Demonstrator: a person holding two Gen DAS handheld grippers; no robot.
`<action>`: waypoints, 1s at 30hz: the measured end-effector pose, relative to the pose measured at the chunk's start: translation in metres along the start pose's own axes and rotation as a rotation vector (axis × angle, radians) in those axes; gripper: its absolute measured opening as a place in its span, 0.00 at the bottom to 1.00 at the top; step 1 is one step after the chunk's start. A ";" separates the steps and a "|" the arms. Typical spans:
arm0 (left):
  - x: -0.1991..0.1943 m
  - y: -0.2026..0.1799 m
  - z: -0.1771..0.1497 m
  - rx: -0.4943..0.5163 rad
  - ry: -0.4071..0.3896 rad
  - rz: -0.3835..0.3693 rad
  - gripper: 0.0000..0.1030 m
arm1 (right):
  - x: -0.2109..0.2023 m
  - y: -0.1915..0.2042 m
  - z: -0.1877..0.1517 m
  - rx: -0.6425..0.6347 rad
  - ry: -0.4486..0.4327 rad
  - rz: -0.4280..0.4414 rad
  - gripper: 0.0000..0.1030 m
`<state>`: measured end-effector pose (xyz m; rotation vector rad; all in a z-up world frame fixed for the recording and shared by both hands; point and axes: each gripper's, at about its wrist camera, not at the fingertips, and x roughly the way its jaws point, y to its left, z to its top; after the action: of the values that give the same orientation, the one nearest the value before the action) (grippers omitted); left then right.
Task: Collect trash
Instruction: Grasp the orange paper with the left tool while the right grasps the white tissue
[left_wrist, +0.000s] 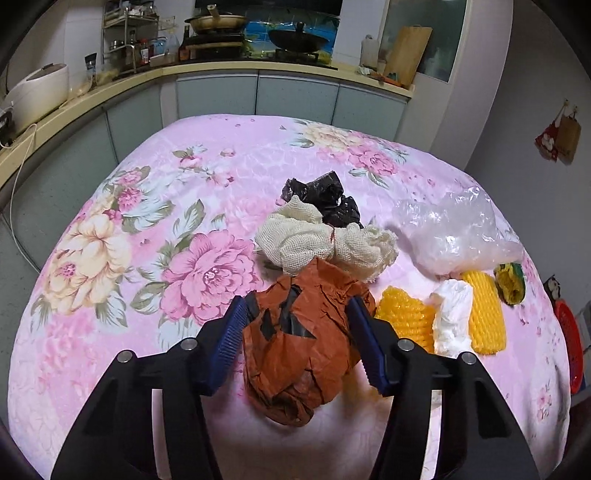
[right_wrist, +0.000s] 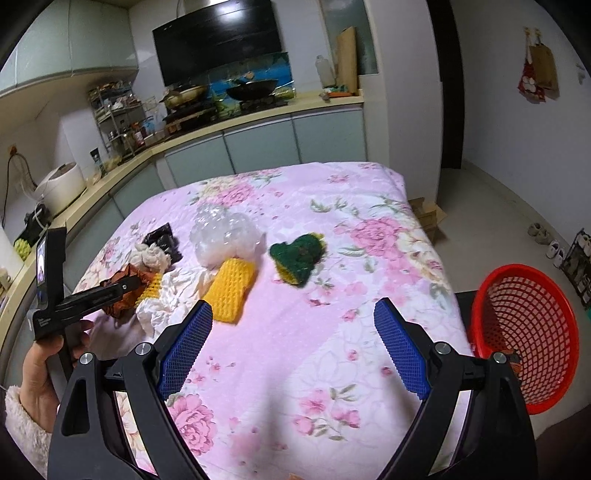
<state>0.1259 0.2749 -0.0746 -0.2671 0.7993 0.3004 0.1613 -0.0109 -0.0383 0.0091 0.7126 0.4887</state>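
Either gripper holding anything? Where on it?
Left gripper pinches the brown paper wad across its upper middle. Right gripper is open, holding nothing.

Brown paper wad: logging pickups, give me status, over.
Left gripper closed on brown paper wad. Right gripper open, empty. Red basket at table's right edge, path unobstructed.

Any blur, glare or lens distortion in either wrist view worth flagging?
Left wrist view: sharp, strong fisheye bowing of the counter edge; glare on the clear plastic bag; the left gripper brackets the brown paper wad. Right wrist view: slight motion blur on the green scrubber; right gripper sharp.
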 end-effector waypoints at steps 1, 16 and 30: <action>-0.001 0.000 0.000 0.002 -0.003 -0.001 0.51 | 0.002 0.004 0.000 -0.010 0.002 0.004 0.84; -0.060 0.025 -0.008 -0.071 -0.143 0.045 0.49 | 0.065 0.083 -0.007 -0.114 0.122 0.153 0.84; -0.073 0.031 -0.013 -0.070 -0.169 0.057 0.49 | 0.107 0.120 -0.005 -0.153 0.180 0.168 0.54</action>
<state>0.0581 0.2872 -0.0333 -0.2813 0.6311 0.3998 0.1762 0.1417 -0.0886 -0.1206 0.8534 0.7104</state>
